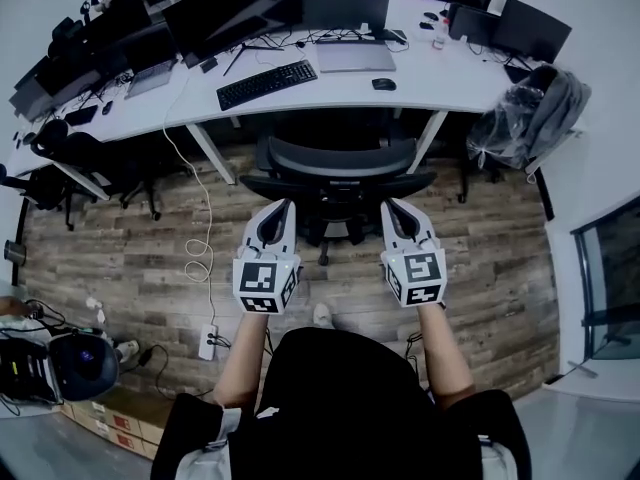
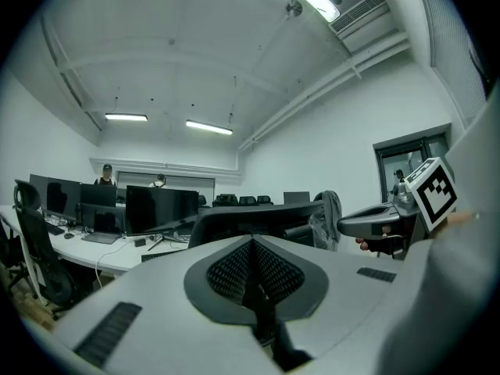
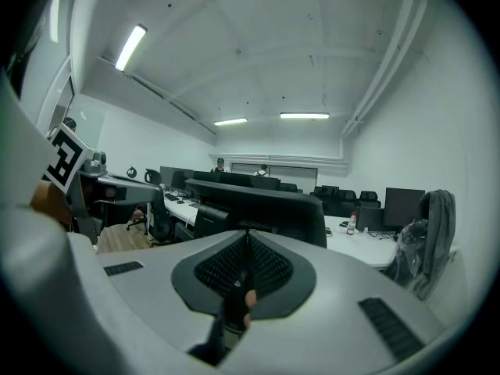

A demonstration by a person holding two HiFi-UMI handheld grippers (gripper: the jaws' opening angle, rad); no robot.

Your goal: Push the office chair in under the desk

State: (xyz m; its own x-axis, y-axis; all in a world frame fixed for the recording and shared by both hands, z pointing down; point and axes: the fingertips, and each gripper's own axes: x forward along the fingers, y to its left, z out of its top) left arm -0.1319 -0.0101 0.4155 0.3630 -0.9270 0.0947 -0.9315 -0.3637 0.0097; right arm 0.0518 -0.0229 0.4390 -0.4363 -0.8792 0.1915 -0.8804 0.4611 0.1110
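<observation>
I stand right behind the chair [image 1: 340, 158], which faces the desk [image 1: 440, 68] in the gap between its white slanted legs [image 1: 213, 154]. As far as I can judge from above, the front of the seat is at or just under the desk edge, while the back and both armrests stand out over the wooden floor [image 1: 480, 258]. The left gripper [image 1: 281, 208] and the right gripper [image 1: 391, 208] are both clenched tight with nothing between the jaws, which suits me: I mean to use them as two blunt pushers, not to grab anything. To do this well I would set one tip on each side of the chair back at matching height, press evenly so the chair rolls straight instead of swivelling, and go slowly enough that the armrests slip under the top without knocking it or jolting the keyboard [image 1: 266, 84] and screens above. Whether the tips touch the chair yet I cannot tell; they sit just beside the rear ends of the armrests. Both of my bare forearms [image 1: 238, 353] reach forward and slightly inward, roughly level with each other, and each gripper points straight at the chair back, which fills the view just past the closed tips in both gripper views [image 2: 250, 219] [image 3: 258, 201].
</observation>
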